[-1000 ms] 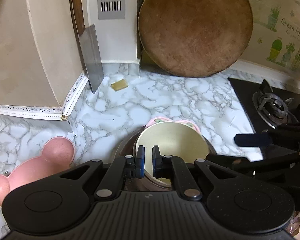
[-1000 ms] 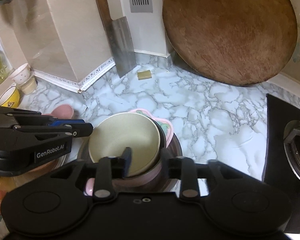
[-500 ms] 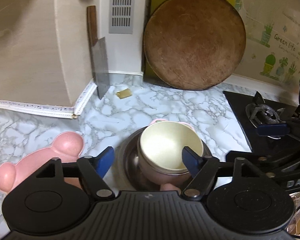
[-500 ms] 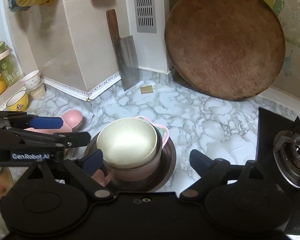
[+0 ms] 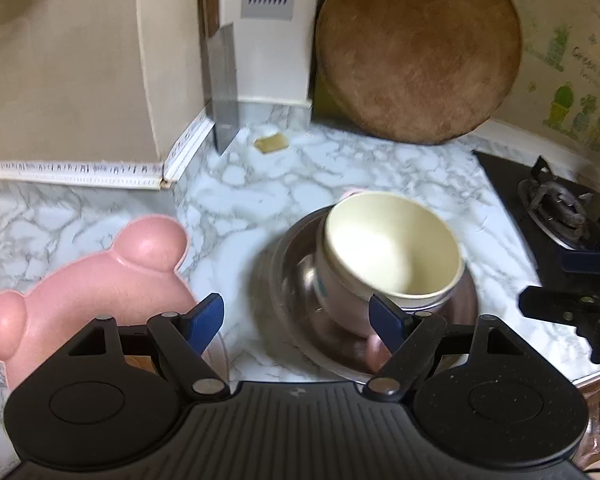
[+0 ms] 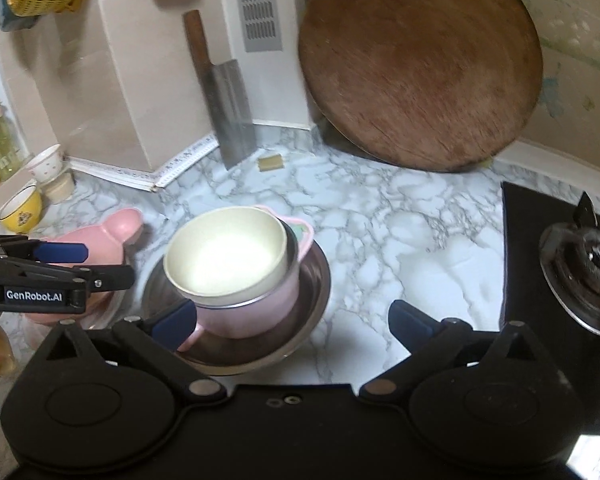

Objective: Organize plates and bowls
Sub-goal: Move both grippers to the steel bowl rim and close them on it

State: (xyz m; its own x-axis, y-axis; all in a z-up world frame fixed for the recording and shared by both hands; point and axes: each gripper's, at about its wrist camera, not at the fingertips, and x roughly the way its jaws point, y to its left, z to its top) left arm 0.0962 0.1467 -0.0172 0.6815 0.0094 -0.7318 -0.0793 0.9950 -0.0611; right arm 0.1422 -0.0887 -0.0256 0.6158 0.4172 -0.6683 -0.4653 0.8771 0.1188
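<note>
A cream bowl (image 6: 224,256) sits tilted inside a pink bowl (image 6: 256,312), and both stand in a steel bowl (image 6: 318,280) on the marble counter. A pink-rimmed plate (image 6: 302,236) peeks out behind the stack. A pink bear-shaped plate (image 5: 80,288) lies to the left. My left gripper (image 5: 296,320) hovers just short of the stack (image 5: 392,248), jaws opening, its pads touching nothing. My right gripper (image 6: 292,320) is also opening wide. Its left finger (image 6: 176,320) is close by the pink bowl without pressing it.
A cleaver (image 6: 228,108) and a round wooden board (image 6: 420,64) lean on the back wall, with a small yellowish block (image 6: 270,163) between them. A gas stove (image 6: 580,264) is on the right. Cups (image 6: 22,208) stand at the far left.
Both grippers went from nearly shut at the cream bowl's rim to wide open and drew back. The cream bowl now rests in the pink bowl.
</note>
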